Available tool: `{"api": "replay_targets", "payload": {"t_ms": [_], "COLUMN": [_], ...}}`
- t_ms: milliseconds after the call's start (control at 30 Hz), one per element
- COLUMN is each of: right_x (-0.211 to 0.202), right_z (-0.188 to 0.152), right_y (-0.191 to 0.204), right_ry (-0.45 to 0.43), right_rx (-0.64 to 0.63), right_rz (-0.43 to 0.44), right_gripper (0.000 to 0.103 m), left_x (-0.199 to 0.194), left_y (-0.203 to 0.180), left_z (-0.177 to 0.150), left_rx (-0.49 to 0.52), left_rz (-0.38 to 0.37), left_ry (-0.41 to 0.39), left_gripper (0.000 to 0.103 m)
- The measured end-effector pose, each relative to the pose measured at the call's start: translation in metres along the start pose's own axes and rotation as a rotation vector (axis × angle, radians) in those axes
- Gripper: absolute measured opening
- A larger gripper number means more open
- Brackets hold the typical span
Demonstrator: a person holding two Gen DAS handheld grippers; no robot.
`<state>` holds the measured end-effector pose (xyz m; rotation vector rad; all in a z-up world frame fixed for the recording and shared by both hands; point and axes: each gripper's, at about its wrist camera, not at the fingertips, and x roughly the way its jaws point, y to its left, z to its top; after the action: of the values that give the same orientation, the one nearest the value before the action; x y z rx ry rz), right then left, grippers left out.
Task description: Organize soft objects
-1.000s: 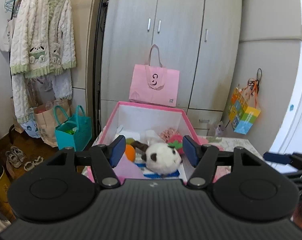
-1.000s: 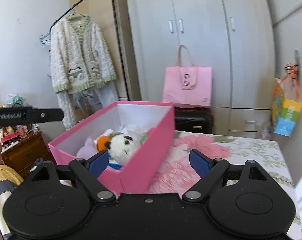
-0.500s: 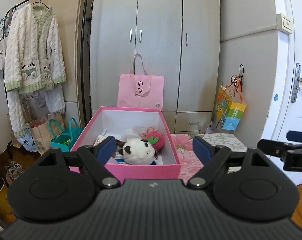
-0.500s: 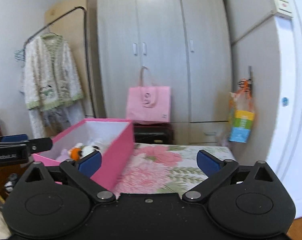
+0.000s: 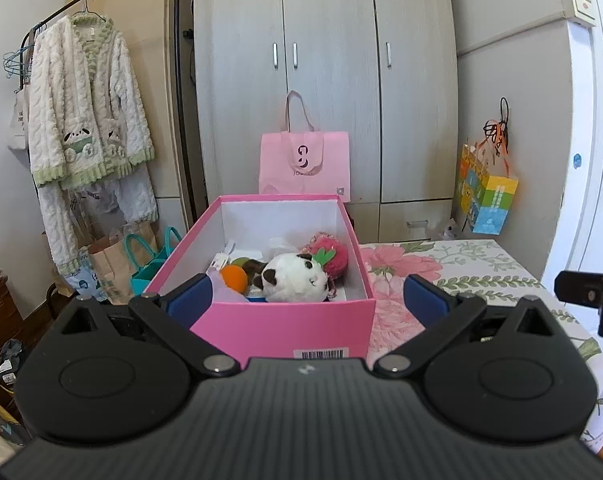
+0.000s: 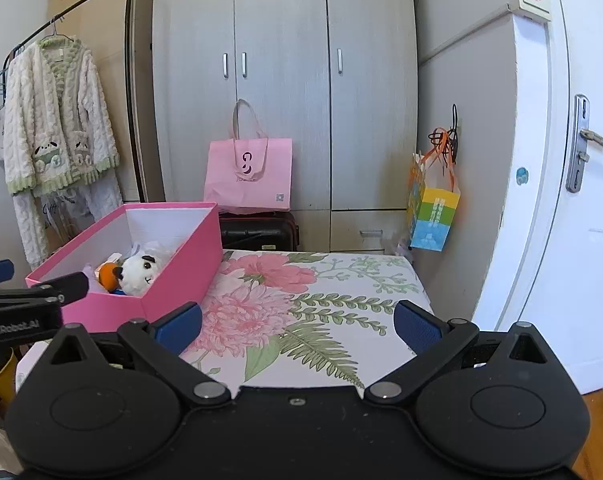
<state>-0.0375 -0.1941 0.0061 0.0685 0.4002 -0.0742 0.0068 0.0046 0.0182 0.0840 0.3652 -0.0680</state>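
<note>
My left gripper has just been opening, empty, before the pink box holding a panda plush; my right gripper stands spread, empty.

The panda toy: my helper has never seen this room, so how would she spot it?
Find the open pink box on the floral bedspread before the wardrobe. Inside lies the panda, the only white plush with black patches, between an orange ball and a red plush.
</note>
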Motion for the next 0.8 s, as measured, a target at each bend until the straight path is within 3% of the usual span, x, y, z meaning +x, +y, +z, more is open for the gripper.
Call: {"api": "replay_targets", "payload": {"t_ms": [800], "right_x": [-0.0047], "right_z": [-0.0107], "right_y": [0.0053], "right_ry": [0.009], "right_rx": [-0.022], "right_rz": [-0.068], "right_gripper": [0.103], "left_x": [-0.0046], "left_y": [-0.0062], "left_z": [-0.0075], "left_rx": [0.017], "left_rz": [0.057], "left_ry": [0.039], "left_gripper": [0.103]}}
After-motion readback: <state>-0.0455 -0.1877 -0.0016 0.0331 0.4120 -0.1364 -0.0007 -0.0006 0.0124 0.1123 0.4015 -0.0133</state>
